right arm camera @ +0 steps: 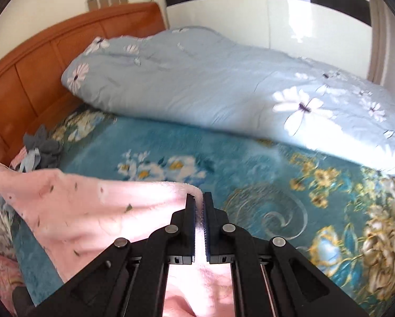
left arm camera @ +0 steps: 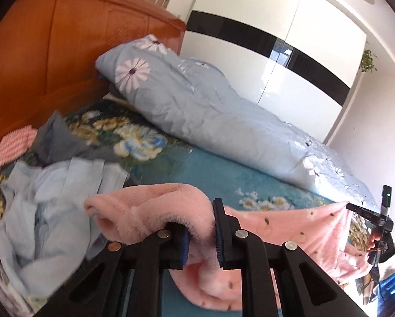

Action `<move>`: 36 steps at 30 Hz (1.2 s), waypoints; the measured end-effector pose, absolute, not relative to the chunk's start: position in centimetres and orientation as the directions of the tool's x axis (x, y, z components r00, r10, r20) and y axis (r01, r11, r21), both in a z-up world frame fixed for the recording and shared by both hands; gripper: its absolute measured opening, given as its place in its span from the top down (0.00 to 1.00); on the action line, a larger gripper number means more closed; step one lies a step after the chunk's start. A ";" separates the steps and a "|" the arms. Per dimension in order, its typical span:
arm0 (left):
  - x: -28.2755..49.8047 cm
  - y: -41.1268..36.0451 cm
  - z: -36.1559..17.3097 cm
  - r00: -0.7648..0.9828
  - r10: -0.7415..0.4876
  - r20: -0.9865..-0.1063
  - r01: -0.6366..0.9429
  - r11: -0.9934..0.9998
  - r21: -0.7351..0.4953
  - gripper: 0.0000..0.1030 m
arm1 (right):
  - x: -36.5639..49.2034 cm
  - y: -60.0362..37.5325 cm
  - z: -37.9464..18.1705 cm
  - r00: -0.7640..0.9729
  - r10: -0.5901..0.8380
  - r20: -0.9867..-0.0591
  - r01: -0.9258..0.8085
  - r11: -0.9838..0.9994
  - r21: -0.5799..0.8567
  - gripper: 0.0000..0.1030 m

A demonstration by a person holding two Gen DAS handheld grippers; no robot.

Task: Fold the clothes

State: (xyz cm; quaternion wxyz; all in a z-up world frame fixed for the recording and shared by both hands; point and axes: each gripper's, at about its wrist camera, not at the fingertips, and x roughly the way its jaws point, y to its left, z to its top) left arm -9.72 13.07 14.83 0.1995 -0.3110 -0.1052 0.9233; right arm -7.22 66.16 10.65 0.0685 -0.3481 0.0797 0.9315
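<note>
Pink fleece garment (left arm camera: 289,227) hangs stretched between both tools above the bed (right arm camera: 171,142). Left hand-held gripper (left arm camera: 201,233): jaws narrow, clamped on a thick rolled edge. Right hand-held gripper (right arm camera: 199,227): jaws nearly together, pinching a thin corner. Risk: the thin corner may slip from the right pads under tension, dropping that side onto the teal floral blanket (right arm camera: 250,185); the sagging lower edge could also drag on the loose pale-blue clothes (left arm camera: 52,206) at near left.
</note>
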 end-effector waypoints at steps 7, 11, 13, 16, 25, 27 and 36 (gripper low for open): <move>-11.9 13.2 19.8 -0.798 0.481 -0.364 -0.362 -0.864 -0.348 0.81 | 2.3 66.1 21.7 -0.904 0.150 -0.399 -0.191 -0.979 0.065 0.95; -13.2 10.6 11.4 -0.739 0.455 -0.497 -0.254 -0.871 -0.421 0.81 | 8.4 62.3 19.7 -0.910 0.105 -0.400 -0.127 -0.991 0.029 0.95; -13.8 9.6 6.1 -0.686 0.432 -0.586 -0.174 -0.878 -0.445 0.84 | 10.5 60.4 16.0 -0.877 0.062 -0.477 -0.100 -0.994 0.054 0.95; -13.0 8.7 0.2 -0.614 0.419 -0.669 -0.096 -0.880 -0.464 0.83 | 12.4 58.1 9.0 -0.787 0.004 -0.617 -0.086 -0.991 0.104 0.95; -6.1 7.9 -1.8 -0.537 0.377 -0.754 -0.065 -0.910 -0.409 0.75 | 17.4 56.7 -1.5 -0.657 -0.089 -0.749 -0.173 -0.949 0.264 0.95; -4.6 9.1 -0.2 -0.548 0.342 -0.764 -0.108 -0.934 -0.341 0.75 | 17.8 56.4 -2.3 -0.635 -0.087 -0.767 -0.170 -0.953 0.249 0.95; -9.4 19.6 4.4 -0.483 0.501 -0.718 -0.180 -0.859 -0.479 0.58 | 19.0 55.3 -4.9 -0.613 -0.120 -0.781 -0.174 -0.944 0.281 0.95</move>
